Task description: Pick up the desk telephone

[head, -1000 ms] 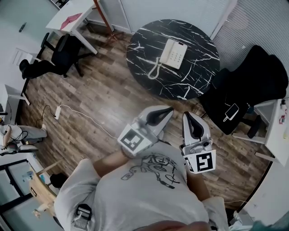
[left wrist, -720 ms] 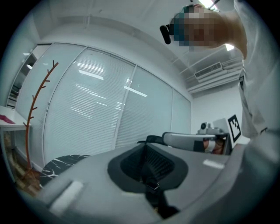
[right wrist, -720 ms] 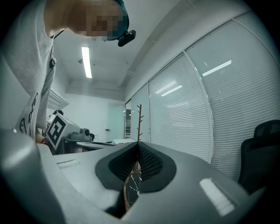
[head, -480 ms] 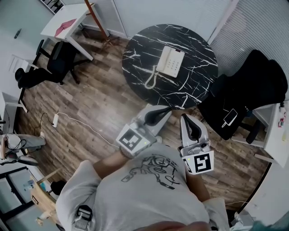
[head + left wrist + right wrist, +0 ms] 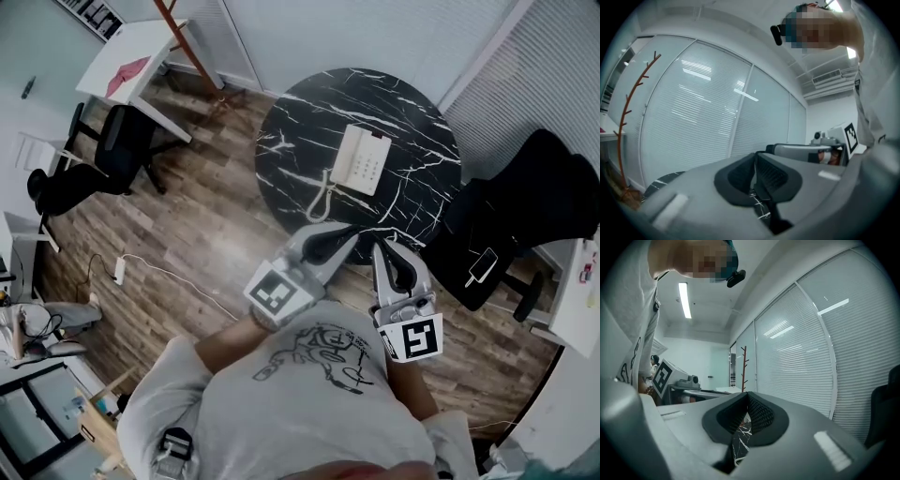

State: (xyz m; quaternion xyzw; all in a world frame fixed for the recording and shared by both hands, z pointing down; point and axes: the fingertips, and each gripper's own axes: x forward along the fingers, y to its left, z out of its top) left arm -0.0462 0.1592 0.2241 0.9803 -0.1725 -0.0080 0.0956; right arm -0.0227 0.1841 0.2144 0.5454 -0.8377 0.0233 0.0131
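Desk telephone is lying near the middle of the round black marble table, its cord trailing toward me, while I am holding my left gripper and right gripper clenched and empty at the table's near edge.

A cream desk telephone lies flat on the round black marble table.

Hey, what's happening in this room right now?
A person stands at a round black marble table, holding a left tool and a right tool, both shut and empty. The cream telephone lies on the table, its cord curled beside it, untouched. Neither tool has reached it yet.
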